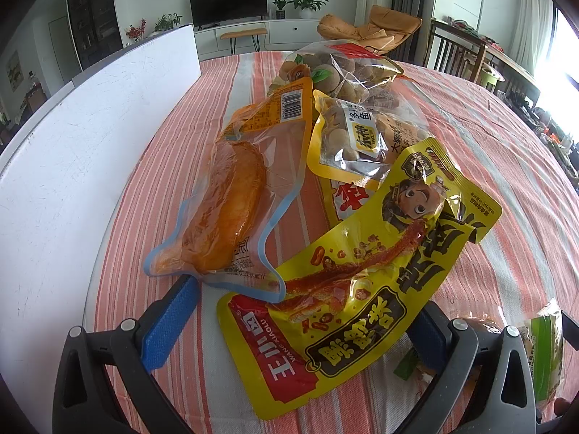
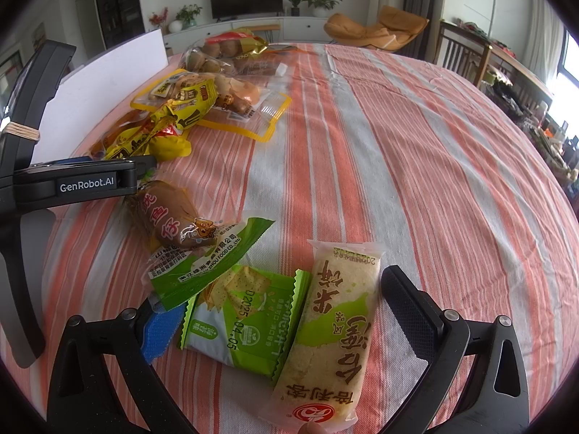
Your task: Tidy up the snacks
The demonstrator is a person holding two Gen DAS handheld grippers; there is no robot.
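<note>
Between the spread fingers of the left hand-held gripper (image 1: 289, 325) lies a yellow snack bag (image 1: 362, 282) on the striped table (image 2: 416, 144), partly atop a clear pouch (image 1: 231, 202); nothing is gripped. It looks light, crinkly and slippery, best pinched at a flat sealed edge. The right hand-held gripper (image 2: 286, 325) is likewise released, straddling a rice cracker bar (image 2: 333, 329) and a green cracker packet (image 2: 246, 318), both likely brittle inside. Its left fingertip is hidden under wrappers, and the far bags overlap, so their count is unclear.

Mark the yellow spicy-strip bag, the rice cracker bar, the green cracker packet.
yellow spicy-strip bag (image 1: 362, 271), left wrist view, printed front.
rice cracker bar (image 2: 333, 329), right wrist view, wrapper middle.
green cracker packet (image 2: 246, 318), right wrist view, front.
</note>
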